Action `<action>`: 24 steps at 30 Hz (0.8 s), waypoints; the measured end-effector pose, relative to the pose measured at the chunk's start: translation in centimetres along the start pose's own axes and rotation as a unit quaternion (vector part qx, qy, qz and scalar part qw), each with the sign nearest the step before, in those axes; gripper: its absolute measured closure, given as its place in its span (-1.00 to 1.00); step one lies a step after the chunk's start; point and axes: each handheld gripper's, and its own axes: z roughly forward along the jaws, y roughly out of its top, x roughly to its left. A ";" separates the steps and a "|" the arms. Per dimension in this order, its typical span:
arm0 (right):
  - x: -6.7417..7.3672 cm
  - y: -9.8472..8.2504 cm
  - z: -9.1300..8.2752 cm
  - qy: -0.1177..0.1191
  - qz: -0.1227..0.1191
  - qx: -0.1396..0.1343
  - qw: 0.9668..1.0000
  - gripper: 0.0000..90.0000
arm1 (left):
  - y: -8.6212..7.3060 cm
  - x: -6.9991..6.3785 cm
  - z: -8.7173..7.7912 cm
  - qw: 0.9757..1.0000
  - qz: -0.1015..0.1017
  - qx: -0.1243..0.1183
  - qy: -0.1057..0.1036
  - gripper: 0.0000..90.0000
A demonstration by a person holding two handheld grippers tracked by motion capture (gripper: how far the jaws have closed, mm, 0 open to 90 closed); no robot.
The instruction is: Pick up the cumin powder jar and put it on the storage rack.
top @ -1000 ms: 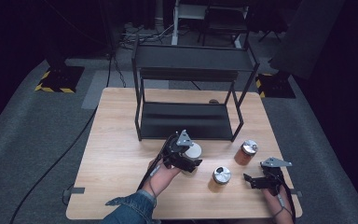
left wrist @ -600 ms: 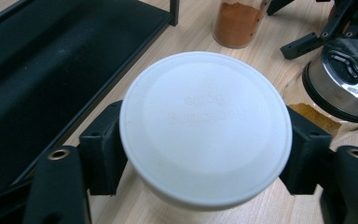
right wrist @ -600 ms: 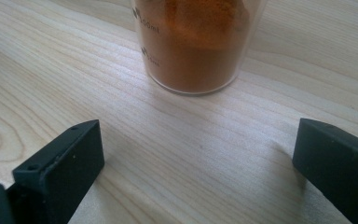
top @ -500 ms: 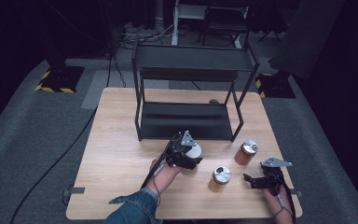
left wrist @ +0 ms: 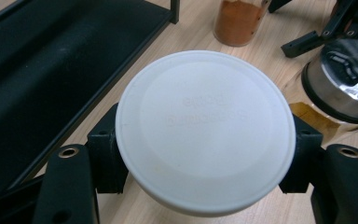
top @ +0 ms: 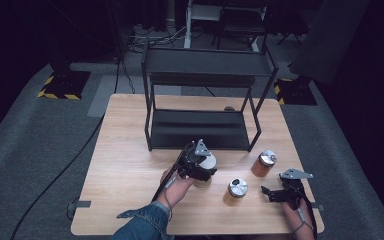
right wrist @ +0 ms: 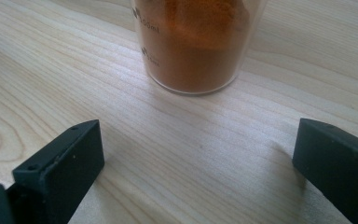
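Pale wooden table (top: pixel 125 200) stands on grey carpet in a dark room, with cables trailing across the floor behind it. Nearest the person, the right gripper (top: pixel 275 192) rests low on the table's right edge with its jaws spread wide and nothing between them. Just ahead of it, in the right gripper view, stands a clear jar (right wrist: pixel 196 44) partly filled with orange-brown powder; a printed measuring scale runs down its side, and one mark looks like "100ml", though the first digit is cut by the rim of the picture. A second jar with a shiny metal lid (top: pixel 238 187) sits between the two hands, holding something amber. The left gripper (top: pixel 198 169) has just closed on the white-lidded jar (left wrist: pixel 205 128), its pads pressing either side under the lid. Faint raised lettering crosses that lid but is too soft to read. Beyond stands a black two-tier metal shelf (top: pixel 205 62).
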 end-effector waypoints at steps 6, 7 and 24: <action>0.0 0.0 0.0 0.000 0.000 0.000 1.000 -0.97 | 0.5 0.1 -1.5 1.000 0.004 -0.009 0.001 -0.25; 0.0 0.0 0.0 0.000 0.000 0.000 1.000 -0.97 | 0.6 0.2 -1.8 1.000 0.005 -0.011 0.000 -0.26; 0.0 0.0 0.0 0.000 0.000 0.000 1.000 -0.97 | 3.6 1.7 -5.7 1.000 0.007 -0.022 0.004 -0.26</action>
